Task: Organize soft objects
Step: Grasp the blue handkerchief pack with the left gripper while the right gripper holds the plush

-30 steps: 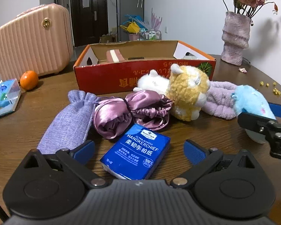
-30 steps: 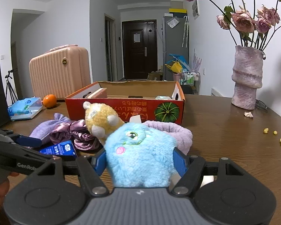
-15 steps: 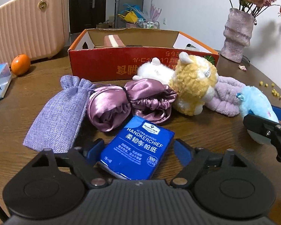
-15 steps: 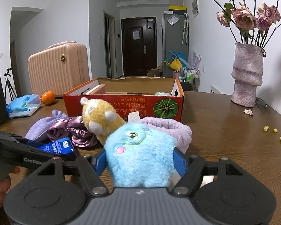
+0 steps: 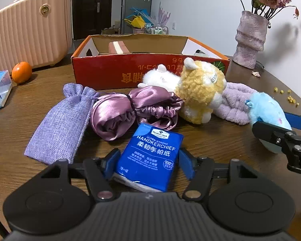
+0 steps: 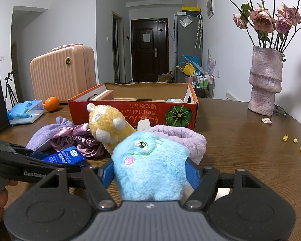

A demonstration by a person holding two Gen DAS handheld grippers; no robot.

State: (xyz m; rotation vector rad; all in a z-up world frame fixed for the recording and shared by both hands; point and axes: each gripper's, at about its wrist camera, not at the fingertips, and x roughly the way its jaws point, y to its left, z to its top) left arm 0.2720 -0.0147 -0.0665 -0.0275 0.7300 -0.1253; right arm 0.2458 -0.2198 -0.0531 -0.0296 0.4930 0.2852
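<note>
Flat blue plastic-wrapped handkerchief tissue pack with white lettering, lying label-up between the left gripper's blue pads, both pads at its long sides. Just ahead of that tool, crumpled mauve satin bonnet; to the front-left, flat lilac woven drawstring pouch. Further ahead and right, yellow-and-white curly plush animal lying on its side, against a fluffy lavender towelling band. Round pale-blue furry plush toy with a green eye and pink cheek, upright, squeezed between the right gripper's pads. Open red cardboard box beyond all of these.
</note>
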